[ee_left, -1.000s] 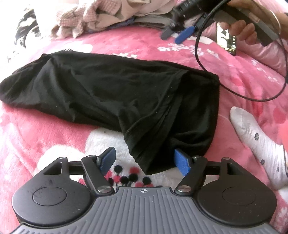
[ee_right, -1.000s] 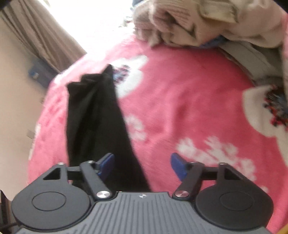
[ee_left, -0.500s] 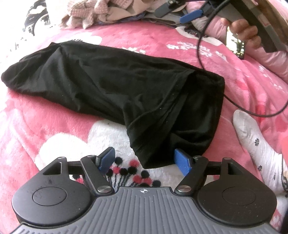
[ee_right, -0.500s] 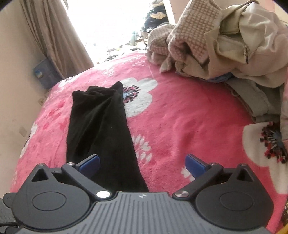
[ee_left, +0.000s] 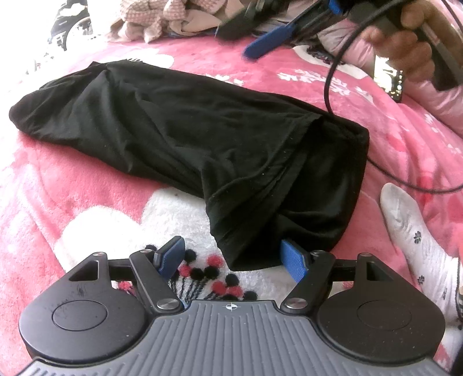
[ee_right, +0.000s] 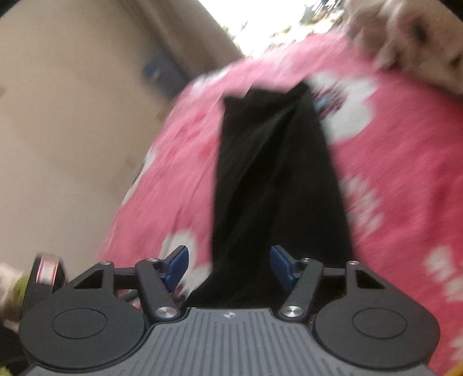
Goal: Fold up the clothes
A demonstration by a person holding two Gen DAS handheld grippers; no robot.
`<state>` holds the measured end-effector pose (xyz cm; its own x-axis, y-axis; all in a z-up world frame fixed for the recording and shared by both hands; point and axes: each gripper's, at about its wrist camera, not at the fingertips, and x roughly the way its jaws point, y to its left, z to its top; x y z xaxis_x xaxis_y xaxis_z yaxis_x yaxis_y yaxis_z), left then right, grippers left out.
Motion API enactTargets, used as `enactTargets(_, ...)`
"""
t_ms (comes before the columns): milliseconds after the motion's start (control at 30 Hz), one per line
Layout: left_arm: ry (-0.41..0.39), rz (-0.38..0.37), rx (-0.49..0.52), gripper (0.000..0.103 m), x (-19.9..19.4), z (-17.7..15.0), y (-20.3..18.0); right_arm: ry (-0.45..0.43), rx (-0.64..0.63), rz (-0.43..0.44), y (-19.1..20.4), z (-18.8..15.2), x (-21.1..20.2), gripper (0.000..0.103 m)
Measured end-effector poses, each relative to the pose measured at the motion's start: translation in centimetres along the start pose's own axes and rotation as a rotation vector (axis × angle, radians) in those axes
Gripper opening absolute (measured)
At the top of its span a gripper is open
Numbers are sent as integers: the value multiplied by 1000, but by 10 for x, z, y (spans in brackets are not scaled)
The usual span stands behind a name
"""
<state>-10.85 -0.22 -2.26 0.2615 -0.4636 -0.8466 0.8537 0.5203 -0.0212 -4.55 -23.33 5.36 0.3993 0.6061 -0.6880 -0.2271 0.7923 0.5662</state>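
Observation:
A black garment (ee_left: 202, 144) lies folded lengthwise on the pink flowered blanket (ee_left: 72, 188). My left gripper (ee_left: 231, 257) is open, its blue pads on either side of the garment's near corner, not closed on it. In the right wrist view, which is blurred, the same black garment (ee_right: 275, 179) runs away from me in a long strip. My right gripper (ee_right: 228, 264) is open over its near end. The right gripper also shows in the left wrist view (ee_left: 275, 40), held in a hand above the far side.
A pile of beige and checked clothes (ee_left: 173, 20) lies at the far edge of the bed. A foot in a white sock (ee_left: 413, 231) rests on the blanket at the right. A black cable (ee_left: 332, 86) hangs by the garment's right end. A beige wall (ee_right: 72, 130) stands left.
My right gripper has swung left and down over the garment's near end and its jaws have narrowed a little. My left gripper has hardly moved and stays open.

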Motion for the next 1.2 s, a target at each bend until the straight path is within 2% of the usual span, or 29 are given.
enactTargets(33, -1, 3, 0, 73, 0, 0, 0, 61, 1, 4, 2, -4, 8, 55)
enactTargets(100, -2, 10, 2, 73, 0, -2, -1, 151, 11, 1, 2, -18, 14, 53)
enactTargets(233, -16, 21, 12, 73, -4, -3, -4, 222, 127, -22, -16, -54, -6, 53)
enactTargets(300, -25, 22, 18, 73, -6, -4, -5, 204, 218, -60, -32, -66, -22, 53)
enactTargets(400, -32, 25, 28, 73, -6, -3, -6, 121, 381, -102, -58, -75, -43, 53)
enactTargets(500, -33, 28, 29, 73, -5, -4, -6, 34, 532, -106, -76, -78, -54, 53)
enactTargets(600, -37, 32, 34, 73, -6, -5, -8, 5, 618, -99, -83, -77, -51, 54)
enactTargets(833, -45, 49, 65, 73, -9, -8, -16, -30, 694, -110, -91, -69, -44, 55)
enactTargets(933, -46, 46, 78, 73, -10, -9, -20, -32, 684, -116, -89, -64, -39, 53)
enactTargets(1000, -47, 46, 86, 73, -9, -9, -22, -28, 661, -126, -85, -62, -35, 48)
enactTargets(1067, -52, 47, 96, 73, -9, -8, -24, -15, 625, -140, -80, -60, -34, 37)
enactTargets(1200, -60, 55, 105, 72, -9, -8, -25, 7, 584, -154, -77, -60, -36, 35)
